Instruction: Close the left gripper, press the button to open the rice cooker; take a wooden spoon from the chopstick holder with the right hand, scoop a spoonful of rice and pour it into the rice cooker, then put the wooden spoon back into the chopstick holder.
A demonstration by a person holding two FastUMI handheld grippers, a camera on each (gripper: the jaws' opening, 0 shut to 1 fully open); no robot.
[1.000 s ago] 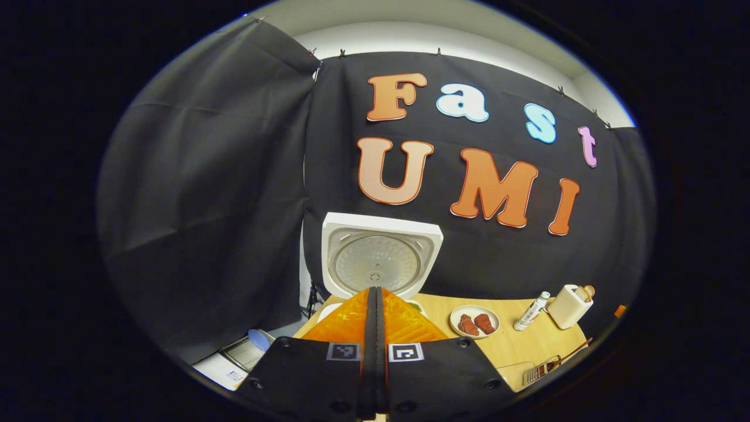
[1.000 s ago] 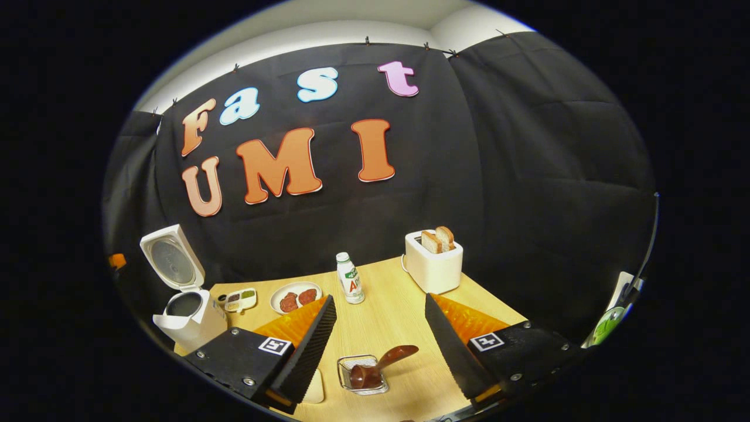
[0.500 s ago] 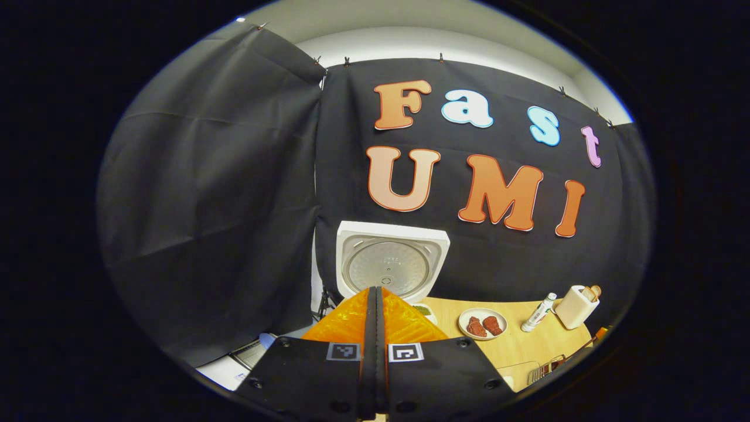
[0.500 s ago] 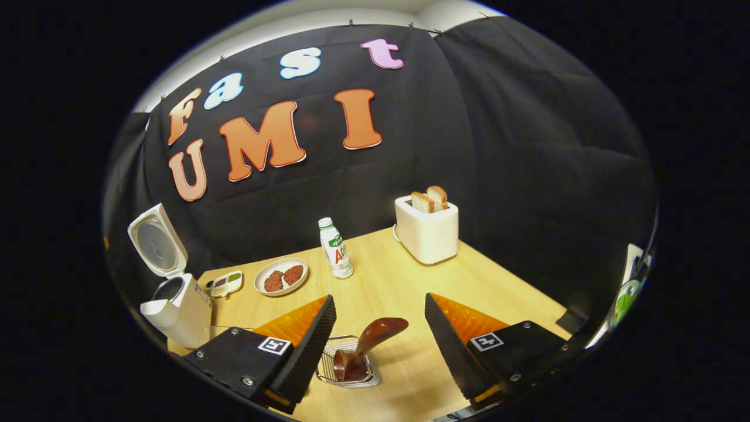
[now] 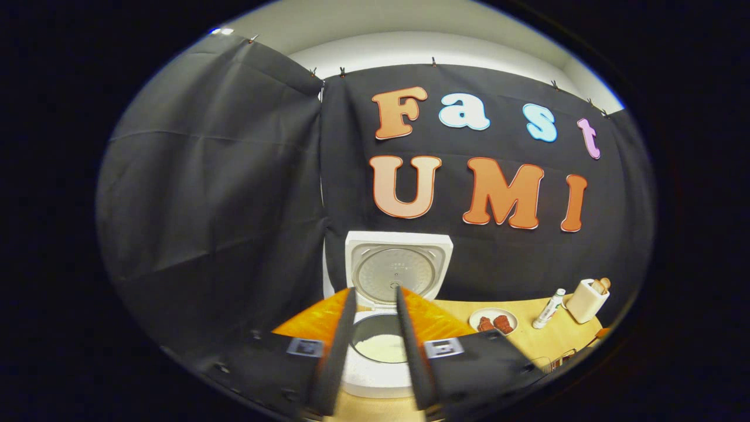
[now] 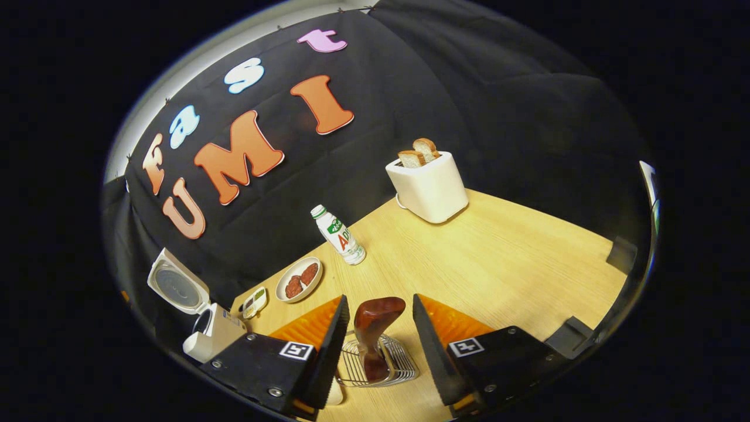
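- Left gripper view: my left gripper [image 5: 375, 305] has its fingers apart, framing the white rice cooker [image 5: 381, 351], whose lid [image 5: 397, 268] stands upright over the pot.
- Right gripper view: my right gripper [image 6: 378, 313] is spread wide either side of the dark brown wooden spoon [image 6: 374, 328], not touching it; the spoon stands in the wire chopstick holder [image 6: 381, 366] on the pale wooden table [image 6: 498, 264].

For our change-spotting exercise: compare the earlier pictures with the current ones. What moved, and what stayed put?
The left gripper has opened above the rice cooker. The right gripper has narrowed around the wooden spoon in the chopstick holder, not yet touching. The cooker lid stays up; toaster, bottle and plate unmoved.
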